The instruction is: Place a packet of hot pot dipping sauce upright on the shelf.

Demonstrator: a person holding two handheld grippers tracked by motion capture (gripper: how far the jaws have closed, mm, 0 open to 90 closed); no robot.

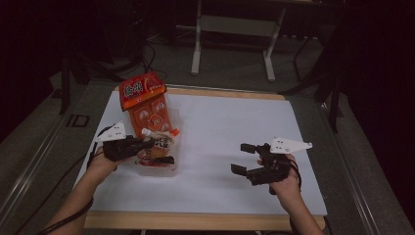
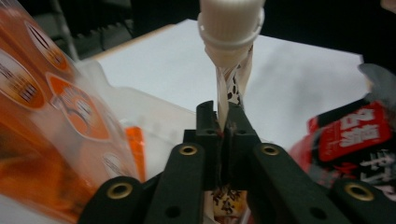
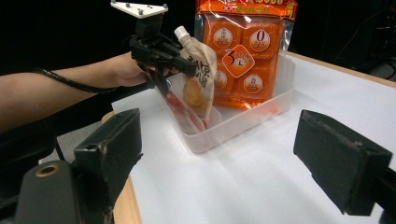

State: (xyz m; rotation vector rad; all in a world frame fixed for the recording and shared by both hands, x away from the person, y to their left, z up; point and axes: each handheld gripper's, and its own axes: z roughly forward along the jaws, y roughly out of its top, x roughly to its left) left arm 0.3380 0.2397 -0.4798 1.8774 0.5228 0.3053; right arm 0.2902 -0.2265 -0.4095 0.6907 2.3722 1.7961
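Observation:
A spout pouch (image 1: 162, 144) with a white cap (image 2: 230, 21) hangs upright over a clear plastic container (image 1: 157, 170). My left gripper (image 2: 223, 117) is shut on the pouch's edge just below the cap. From the right gripper view, the left gripper (image 3: 186, 66) holds the pouch (image 3: 198, 79) at the container's near end (image 3: 243, 122). A tall orange snack bag (image 1: 146, 104) stands in the container's far end. A red packet (image 2: 355, 135) lies under the pouch. My right gripper (image 1: 242, 157) rests open on the white sheet to the right, nothing between its jaws.
A white sheet (image 1: 220, 127) covers the wooden table, whose front edge (image 1: 195, 220) runs along the bottom. A white table frame (image 1: 235, 29) stands on the floor behind. The person's forearm (image 3: 56, 93) reaches in from the left in the right gripper view.

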